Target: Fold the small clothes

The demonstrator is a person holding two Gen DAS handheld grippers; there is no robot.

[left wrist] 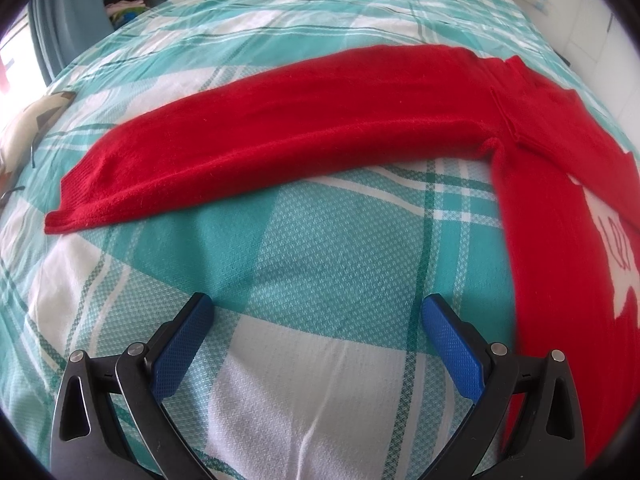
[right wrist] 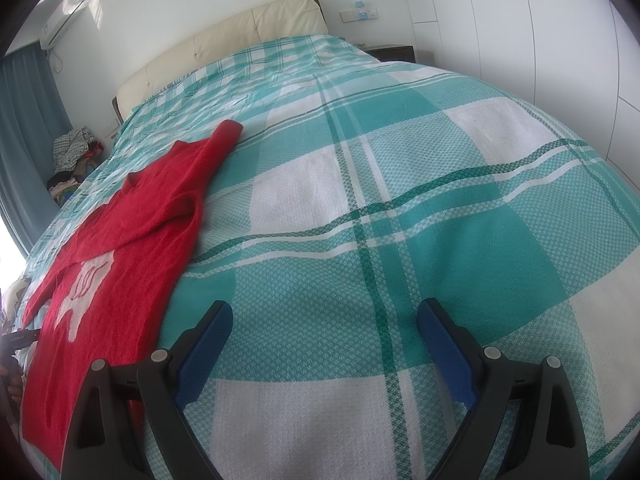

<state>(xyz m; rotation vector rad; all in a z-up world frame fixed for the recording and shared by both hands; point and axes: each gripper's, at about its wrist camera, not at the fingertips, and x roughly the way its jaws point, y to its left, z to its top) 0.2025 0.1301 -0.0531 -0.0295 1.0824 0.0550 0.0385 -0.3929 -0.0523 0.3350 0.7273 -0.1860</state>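
Note:
A small red sweater (left wrist: 552, 208) with a white motif lies flat on the teal-and-white checked bedspread (left wrist: 320, 248). In the left wrist view one sleeve (left wrist: 260, 140) stretches out to the left, its cuff at the far left. My left gripper (left wrist: 318, 312) is open over bare bedspread, just below that sleeve and left of the body. In the right wrist view the sweater (right wrist: 132, 236) lies at the left, its other sleeve folded across its chest and reaching toward the headboard. My right gripper (right wrist: 324, 320) is open with nothing between its fingers, right of the sweater's body.
A cream headboard (right wrist: 248, 32) closes the far end of the bed. A pile of clothes (right wrist: 74, 156) sits beside the bed by blue curtains (right wrist: 28, 120). White wardrobe doors (right wrist: 560, 40) line the right wall. A patterned cushion (left wrist: 28, 128) lies at the bed's left edge.

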